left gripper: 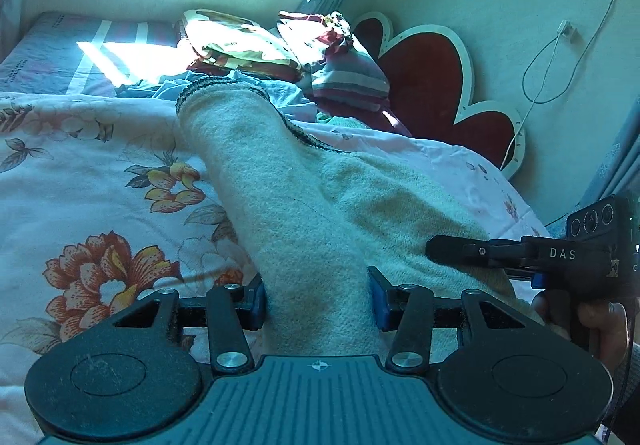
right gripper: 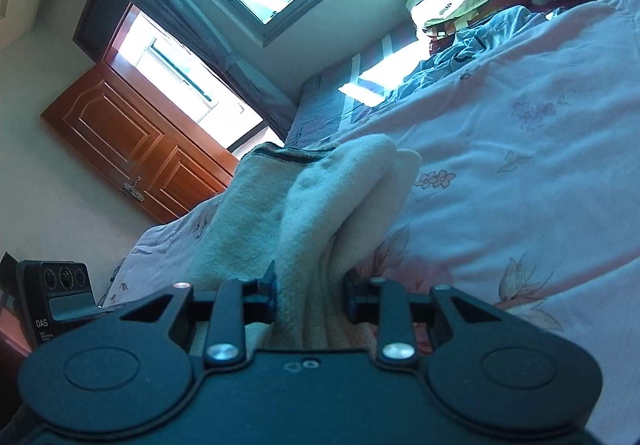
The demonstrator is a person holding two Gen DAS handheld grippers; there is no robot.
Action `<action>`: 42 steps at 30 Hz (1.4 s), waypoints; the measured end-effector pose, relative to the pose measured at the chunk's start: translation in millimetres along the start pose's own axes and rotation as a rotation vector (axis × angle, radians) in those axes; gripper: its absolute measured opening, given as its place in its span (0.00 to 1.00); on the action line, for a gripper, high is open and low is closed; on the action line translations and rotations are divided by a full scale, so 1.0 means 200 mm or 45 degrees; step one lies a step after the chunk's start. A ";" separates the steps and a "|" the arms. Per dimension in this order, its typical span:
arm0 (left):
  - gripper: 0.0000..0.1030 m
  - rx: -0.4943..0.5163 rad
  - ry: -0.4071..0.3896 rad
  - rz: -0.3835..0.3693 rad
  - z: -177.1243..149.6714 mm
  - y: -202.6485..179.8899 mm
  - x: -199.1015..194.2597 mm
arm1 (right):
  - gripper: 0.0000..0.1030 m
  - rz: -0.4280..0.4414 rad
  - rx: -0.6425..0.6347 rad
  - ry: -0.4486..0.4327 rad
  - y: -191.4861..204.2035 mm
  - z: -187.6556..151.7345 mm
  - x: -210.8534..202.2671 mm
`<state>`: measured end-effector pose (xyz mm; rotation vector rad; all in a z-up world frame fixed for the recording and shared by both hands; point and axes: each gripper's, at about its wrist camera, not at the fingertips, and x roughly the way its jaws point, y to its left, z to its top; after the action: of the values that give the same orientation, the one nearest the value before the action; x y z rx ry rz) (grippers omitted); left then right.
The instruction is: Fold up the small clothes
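Observation:
A cream knitted garment (left gripper: 288,197) with a dark striped hem lies on the floral bedspread (left gripper: 100,173). My left gripper (left gripper: 318,303) is shut on a bunched fold of it, the blue pads pressing both sides. In the same view my right gripper (left gripper: 436,247) reaches in from the right and bites the garment's right edge. In the right wrist view my right gripper (right gripper: 311,295) is shut on a thick gathered fold of the garment (right gripper: 320,197), which rises off the bedspread (right gripper: 520,165). The left gripper's body (right gripper: 60,289) shows at the lower left.
A heap of folded clothes and striped pillows (left gripper: 280,45) sits at the head of the bed by a red flower-shaped headboard (left gripper: 432,85). A blue garment (right gripper: 460,61) lies crumpled further up. A white cable (left gripper: 552,61) hangs on the wall; a wooden door (right gripper: 132,137) stands beyond the bed.

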<state>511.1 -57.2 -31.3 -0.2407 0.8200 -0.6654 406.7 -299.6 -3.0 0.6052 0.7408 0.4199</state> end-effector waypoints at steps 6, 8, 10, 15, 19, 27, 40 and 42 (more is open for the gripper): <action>0.47 0.038 -0.027 0.001 -0.05 0.03 -0.28 | 0.28 0.009 -0.047 -0.031 0.24 -0.09 -0.04; 0.47 0.048 -0.030 0.002 -0.07 0.04 -0.36 | 0.28 0.011 -0.057 -0.041 0.33 -0.14 -0.05; 0.47 0.055 -0.032 0.012 -0.10 0.06 -0.47 | 0.28 0.015 -0.064 -0.043 0.41 -0.19 -0.05; 0.47 0.064 -0.027 0.039 -0.18 0.15 -0.71 | 0.28 0.038 -0.078 -0.040 0.59 -0.31 -0.01; 0.47 0.058 -0.026 0.065 -0.24 0.25 -0.87 | 0.28 0.070 -0.069 -0.031 0.72 -0.42 0.05; 0.47 -0.010 -0.009 0.103 -0.42 0.56 -1.04 | 0.28 0.099 -0.076 0.052 0.91 -0.61 0.27; 0.48 -0.107 0.009 0.102 -0.66 0.97 -1.03 | 0.28 0.083 0.000 0.120 0.90 -0.85 0.58; 0.55 -0.117 -0.012 0.101 -0.69 0.99 -1.02 | 0.28 0.069 0.002 0.130 0.87 -0.85 0.60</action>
<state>398.3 231.6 -90.3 -0.2932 0.8476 -0.5524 337.0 -41.5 -49.7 0.6097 0.8234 0.5034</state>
